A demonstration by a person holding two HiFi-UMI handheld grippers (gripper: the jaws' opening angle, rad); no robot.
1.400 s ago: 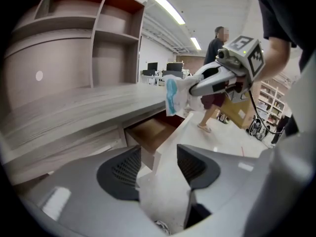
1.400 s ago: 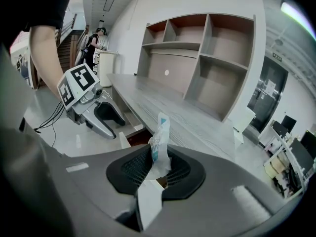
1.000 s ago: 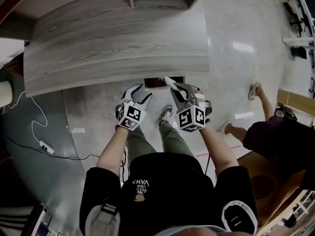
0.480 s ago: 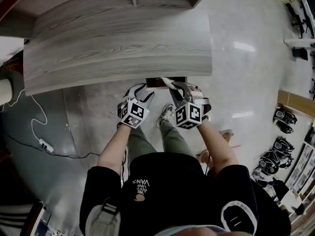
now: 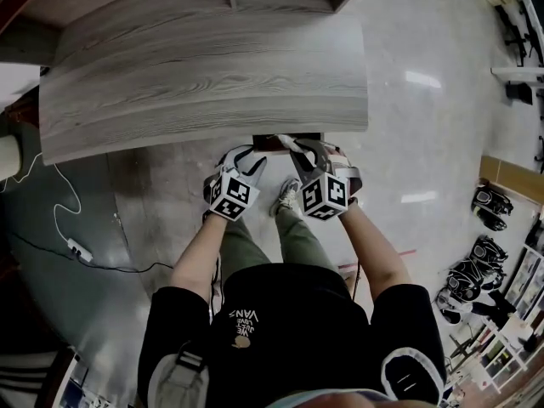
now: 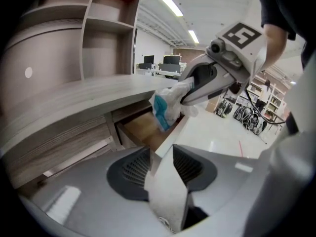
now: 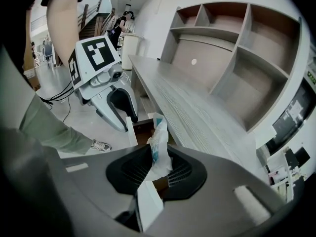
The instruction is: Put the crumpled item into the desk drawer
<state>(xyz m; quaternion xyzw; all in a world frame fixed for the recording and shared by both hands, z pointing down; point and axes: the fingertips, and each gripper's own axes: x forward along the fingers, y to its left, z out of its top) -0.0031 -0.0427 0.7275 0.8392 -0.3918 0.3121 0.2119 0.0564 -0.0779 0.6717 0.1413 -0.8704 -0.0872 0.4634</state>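
The grey wood desk (image 5: 204, 83) has a drawer (image 5: 289, 139) pulled partly out under its front edge. My left gripper (image 5: 246, 155) sits at that drawer. In the left gripper view the white drawer front (image 6: 170, 186) stands between the closing jaws of my left gripper (image 6: 161, 153), and both pads look to touch it. My right gripper (image 5: 304, 150) is shut on the crumpled white and blue item (image 7: 158, 142), which sticks out past its jaws. The crumpled item (image 6: 165, 107) hangs over the drawer's wooden inside (image 6: 143, 130).
An open shelf unit (image 7: 232, 48) stands at the back of the desk. A cable with a power strip (image 5: 72, 249) lies on the floor at the left. Shoes (image 5: 493, 202) sit on the floor at the right. The person's foot (image 5: 289, 195) is under the drawer.
Both grippers have edged closer to the desk and drawer. The left jaws have narrowed on the drawer front. Another person at the right has gone from view.
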